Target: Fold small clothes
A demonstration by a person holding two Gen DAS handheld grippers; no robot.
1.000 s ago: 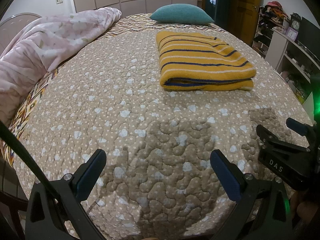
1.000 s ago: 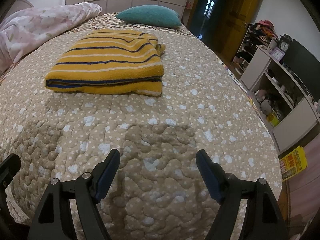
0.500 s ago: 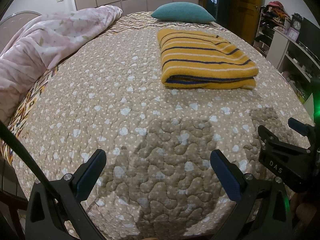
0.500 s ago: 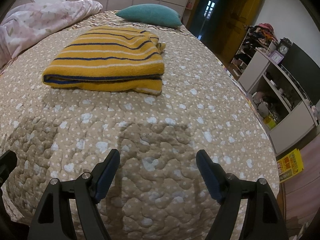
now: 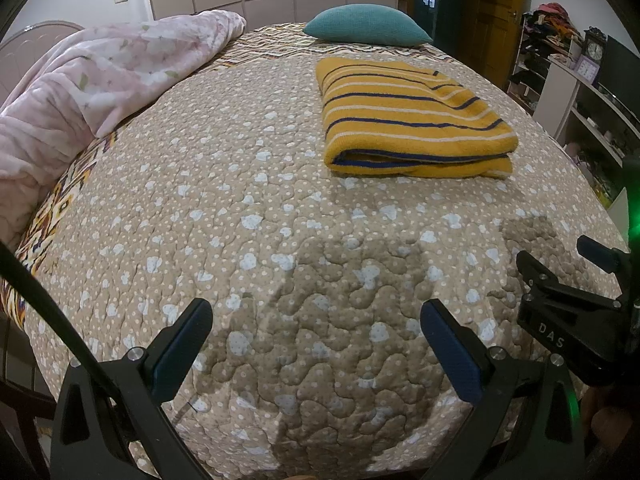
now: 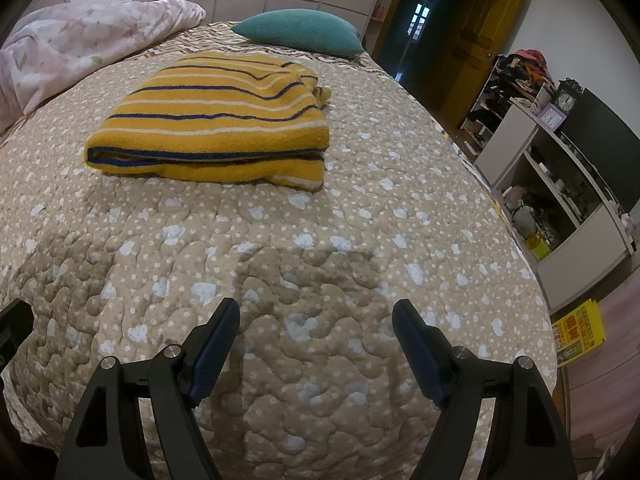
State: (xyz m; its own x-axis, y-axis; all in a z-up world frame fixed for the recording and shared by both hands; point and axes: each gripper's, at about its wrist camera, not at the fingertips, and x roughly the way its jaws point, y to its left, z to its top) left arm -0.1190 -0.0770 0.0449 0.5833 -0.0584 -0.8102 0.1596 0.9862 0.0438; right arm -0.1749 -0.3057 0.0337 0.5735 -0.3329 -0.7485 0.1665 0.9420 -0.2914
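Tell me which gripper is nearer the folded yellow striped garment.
Right, slightly. The right gripper sits below the garment's right corner; the left gripper sits farther off, below its left side. Both open, touching nothing.

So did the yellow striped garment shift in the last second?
No. The striped garment lies at the same offset from the teal pillow as before.

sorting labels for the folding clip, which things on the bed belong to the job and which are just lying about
Part of the job:
yellow striped garment, already folded
left gripper, open
right gripper, open

Just lying about:
teal pillow
pink blanket
quilt
shelves
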